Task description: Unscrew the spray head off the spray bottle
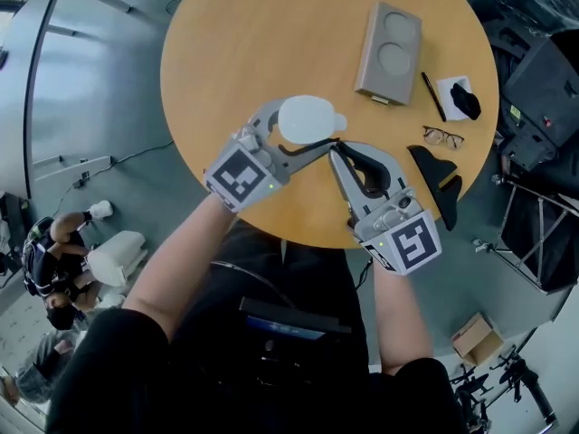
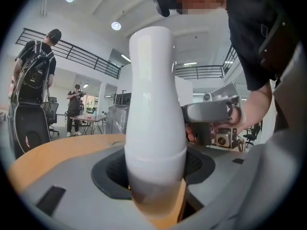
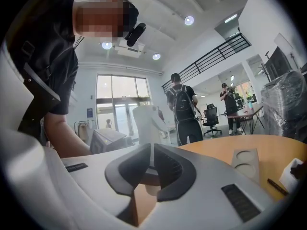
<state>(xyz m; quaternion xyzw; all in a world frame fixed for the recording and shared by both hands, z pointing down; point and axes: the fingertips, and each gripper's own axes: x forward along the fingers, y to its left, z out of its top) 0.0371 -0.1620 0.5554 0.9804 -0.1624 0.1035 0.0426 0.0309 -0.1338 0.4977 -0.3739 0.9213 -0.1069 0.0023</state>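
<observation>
The white spray bottle (image 1: pixel 306 118) stands upright between the jaws of my left gripper (image 1: pixel 312 127), which is shut on its lower body above the round wooden table (image 1: pixel 271 34). In the left gripper view the bottle (image 2: pixel 153 104) fills the middle, with a pad on each side. Its white spray head (image 1: pixel 336 120) sits on top, with the nozzle toward my right gripper (image 1: pixel 335 149). That gripper points at the bottle from the right with its tips just short of it. In the right gripper view the jaws stand almost together with nothing between them, and the bottle (image 3: pixel 145 121) shows beyond them.
A grey box with two round recesses (image 1: pixel 389 52), a pen (image 1: pixel 432 96), glasses (image 1: pixel 442 136) and a white pad with a black object (image 1: pixel 460 99) lie at the table's right. A black piece (image 1: pixel 439 174) sits at its right edge. People stand in the background.
</observation>
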